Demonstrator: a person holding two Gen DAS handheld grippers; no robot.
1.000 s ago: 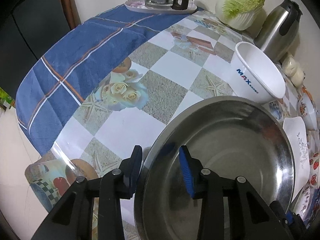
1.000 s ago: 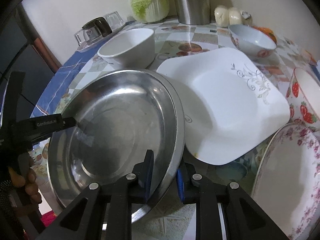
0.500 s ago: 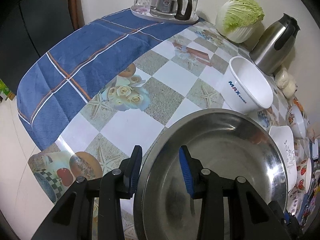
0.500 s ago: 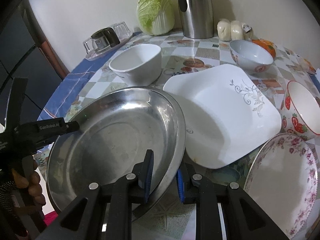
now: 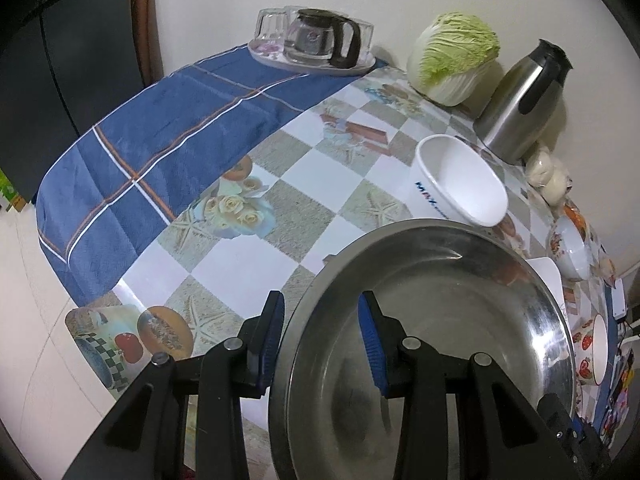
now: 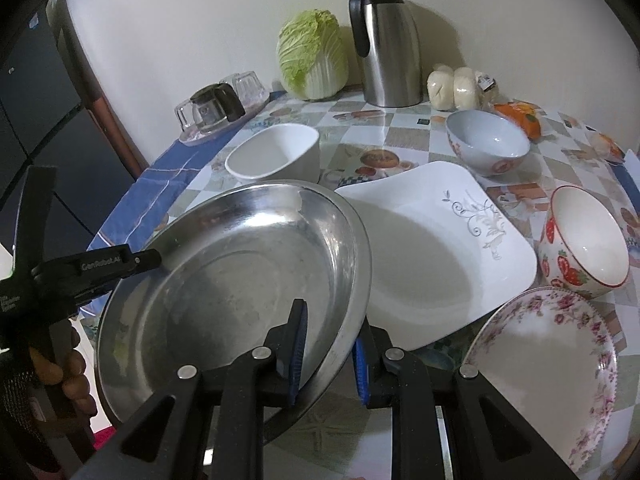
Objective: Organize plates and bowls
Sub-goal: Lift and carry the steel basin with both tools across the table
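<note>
Reading "MAX" (smaller print seemingly illegible) on white bowl (image 5: 460, 184).

We have lifted the round stainless-steel basin (image 6: 224, 280) off the checkered tablecloth (image 5: 304, 184); its far rim now sits higher against the square white plate (image 6: 432, 256). Both views have pulled back and up: the white bowl (image 5: 460, 184), cabbage (image 6: 312, 56) and steel jug (image 6: 384, 44) appear farther off.
</note>
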